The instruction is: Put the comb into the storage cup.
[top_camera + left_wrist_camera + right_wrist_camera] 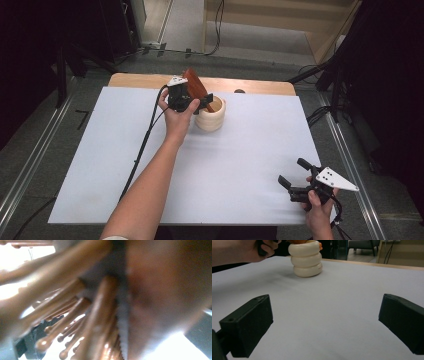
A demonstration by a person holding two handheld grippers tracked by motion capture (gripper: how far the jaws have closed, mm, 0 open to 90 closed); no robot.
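right gripper [295, 182]: nearest the person, well apart from the cup, low over the white mat [240, 165]; jaws wide, nothing between them, aimed across the mat at the cup.
cup [210, 115]: cream, ribbed, upright toward the mat's far side; the landmark for the rest.
left gripper [197, 102]: at the cup's left rim, the hand just beside its wall; jaws spread wide, flanking the brush with no pads seen pressing on it.
brush [196, 87]: brown wooden hairbrush, one end down in the cup, the other rising up and to the left of it; long axis tilted, not upright.
bristles [65, 325]: close and blurred in the left gripper view, pins toward the camera.
key relation: the brush lies between the left fingers, leaning out of the cup; the left hand is far nearer.
judgement: it looks just let go; backing away calls for clearing the tilted end.
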